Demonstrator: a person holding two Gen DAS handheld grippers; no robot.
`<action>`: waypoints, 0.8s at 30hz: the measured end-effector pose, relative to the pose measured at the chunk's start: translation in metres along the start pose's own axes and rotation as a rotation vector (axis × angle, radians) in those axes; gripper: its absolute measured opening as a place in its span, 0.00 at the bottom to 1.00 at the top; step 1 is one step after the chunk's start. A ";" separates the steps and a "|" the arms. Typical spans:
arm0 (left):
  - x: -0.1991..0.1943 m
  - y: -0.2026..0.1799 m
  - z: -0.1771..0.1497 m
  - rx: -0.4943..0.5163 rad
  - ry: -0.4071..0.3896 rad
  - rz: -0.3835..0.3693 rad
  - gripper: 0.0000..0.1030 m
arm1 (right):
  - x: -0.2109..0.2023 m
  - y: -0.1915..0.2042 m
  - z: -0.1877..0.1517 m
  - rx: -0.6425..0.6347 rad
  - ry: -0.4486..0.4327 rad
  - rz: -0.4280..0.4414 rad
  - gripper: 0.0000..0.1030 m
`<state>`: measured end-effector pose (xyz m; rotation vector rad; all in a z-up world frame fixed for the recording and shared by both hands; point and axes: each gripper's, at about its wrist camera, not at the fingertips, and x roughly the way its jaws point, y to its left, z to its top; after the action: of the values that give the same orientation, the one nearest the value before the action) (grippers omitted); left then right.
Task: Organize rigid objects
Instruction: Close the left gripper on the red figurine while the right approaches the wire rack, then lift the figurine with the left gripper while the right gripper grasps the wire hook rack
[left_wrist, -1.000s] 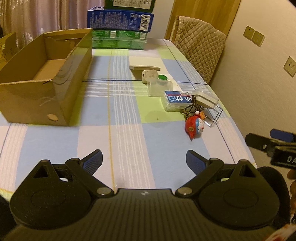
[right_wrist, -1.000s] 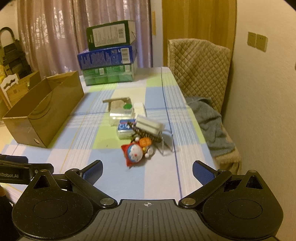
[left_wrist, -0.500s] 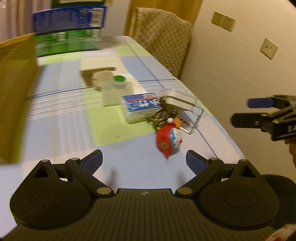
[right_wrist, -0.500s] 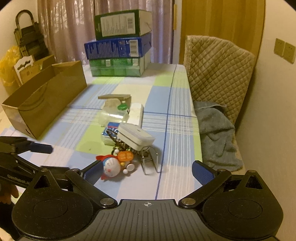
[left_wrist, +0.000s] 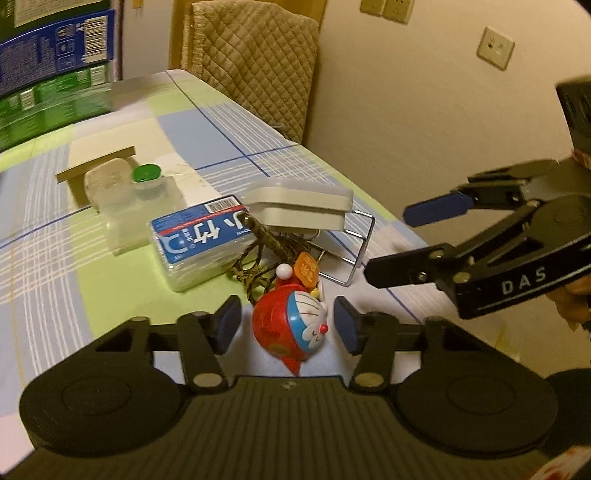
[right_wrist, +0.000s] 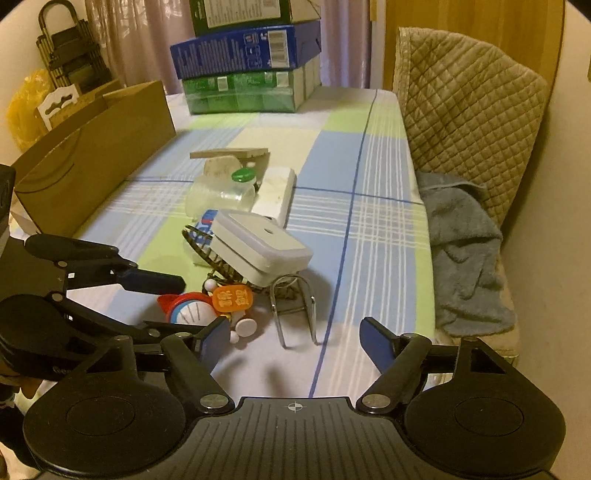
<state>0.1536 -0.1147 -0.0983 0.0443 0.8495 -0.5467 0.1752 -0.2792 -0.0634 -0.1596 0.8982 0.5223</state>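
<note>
A red and blue cartoon toy keychain (left_wrist: 291, 326) lies on the checked tablecloth between the open fingers of my left gripper (left_wrist: 287, 324), not clamped. It also shows in the right wrist view (right_wrist: 192, 312), with its orange tag (right_wrist: 232, 300). Behind it lie a white box (left_wrist: 299, 206) on a wire stand (left_wrist: 354, 251), a blue card pack (left_wrist: 201, 240) and a clear green-capped bottle (left_wrist: 140, 192). My right gripper (right_wrist: 295, 341) is open and empty, just right of the toy, above the table's front edge.
A long open cardboard box (right_wrist: 92, 162) stands at the left. Stacked green and blue cartons (right_wrist: 251, 66) are at the far end. A quilted chair (right_wrist: 469, 110) with a grey towel (right_wrist: 465, 251) is beside the table's right edge.
My left gripper has moved forward and right until its fingers straddle the toy, and they have narrowed. My right gripper has come closer to the pile.
</note>
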 end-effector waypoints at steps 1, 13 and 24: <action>0.001 0.000 0.000 0.002 0.005 0.000 0.40 | 0.003 0.000 0.001 -0.003 0.004 0.002 0.70; -0.032 0.017 -0.022 0.021 0.041 0.050 0.39 | 0.032 0.005 0.010 -0.037 0.072 0.005 0.33; -0.076 0.055 -0.056 -0.066 0.029 0.136 0.39 | 0.030 0.034 0.020 -0.076 0.147 0.028 0.23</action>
<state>0.1007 -0.0195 -0.0903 0.0494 0.8848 -0.3912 0.1877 -0.2321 -0.0714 -0.2578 1.0256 0.5771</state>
